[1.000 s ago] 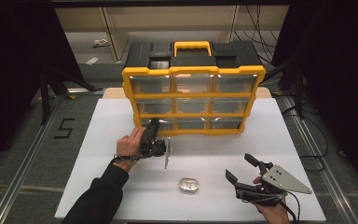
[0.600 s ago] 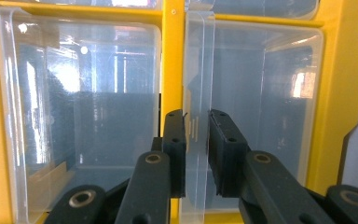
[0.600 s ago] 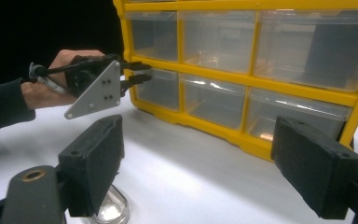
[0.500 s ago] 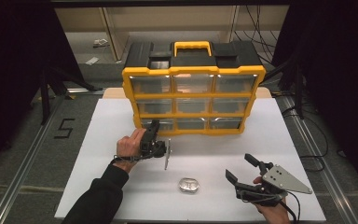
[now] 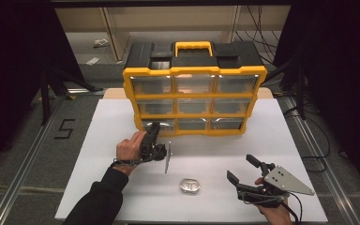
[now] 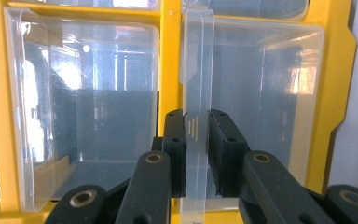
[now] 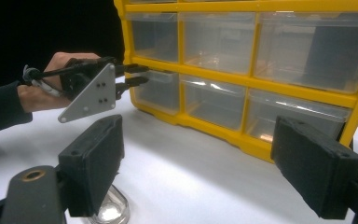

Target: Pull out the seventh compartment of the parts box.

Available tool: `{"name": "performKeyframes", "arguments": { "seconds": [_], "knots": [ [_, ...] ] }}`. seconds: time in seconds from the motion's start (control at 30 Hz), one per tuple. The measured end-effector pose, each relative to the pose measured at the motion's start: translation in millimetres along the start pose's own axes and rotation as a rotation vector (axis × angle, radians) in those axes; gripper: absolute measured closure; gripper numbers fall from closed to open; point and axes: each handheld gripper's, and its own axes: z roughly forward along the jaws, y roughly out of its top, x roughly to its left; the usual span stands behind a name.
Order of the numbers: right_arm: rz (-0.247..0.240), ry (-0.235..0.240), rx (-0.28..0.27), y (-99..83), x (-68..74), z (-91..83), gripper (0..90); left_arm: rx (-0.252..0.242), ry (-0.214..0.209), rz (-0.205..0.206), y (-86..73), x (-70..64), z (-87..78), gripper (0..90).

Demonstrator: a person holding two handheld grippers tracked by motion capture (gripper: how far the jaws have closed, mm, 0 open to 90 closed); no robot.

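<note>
Pinched between the two black pads (image 6: 175, 154) of the left gripper (image 6: 196, 140) is the thin clear plastic pull tab (image 6: 196, 84) of a transparent drawer (image 5: 158, 124); that drawer sits at the left end of the bottom row of the yellow-framed black organiser case (image 5: 194, 70), which stands upright on the white table (image 5: 103, 126) towards its far edge; the tab's long axis runs straight up the left gripper view, its flat edge facing the camera; the case shows nine drawers, three rows of three, and one yellow carry handle (image 5: 194, 46) on top; the right gripper (image 5: 243, 171) rests near the table's front right corner, well apart from the case, its two pads (image 7: 93, 163) spread wide and holding nothing; one small shiny clear lidded container (image 5: 190, 185) lies on the table between the two grippers, just left of the right gripper.
</note>
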Motion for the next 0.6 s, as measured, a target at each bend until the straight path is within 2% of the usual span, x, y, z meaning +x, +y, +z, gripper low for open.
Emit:
{"name": "performKeyframes", "arguments": {
  "seconds": [0.03,0.53,0.6],
  "knots": [
    [0.000,0.001,0.000,0.1,0.1,-0.1,18.1,-0.007,0.003,-0.010,0.1,-0.6,-0.1,77.8],
    [0.002,-0.001,-0.001,0.3,-0.7,-0.8,18.2,-0.003,-0.001,0.001,0.8,-1.3,-8.6,77.9],
    [0.004,0.000,-0.001,0.2,-1.0,-0.8,18.2,-0.007,0.000,-0.013,0.5,-2.5,-10.1,77.9]
  ]
}}
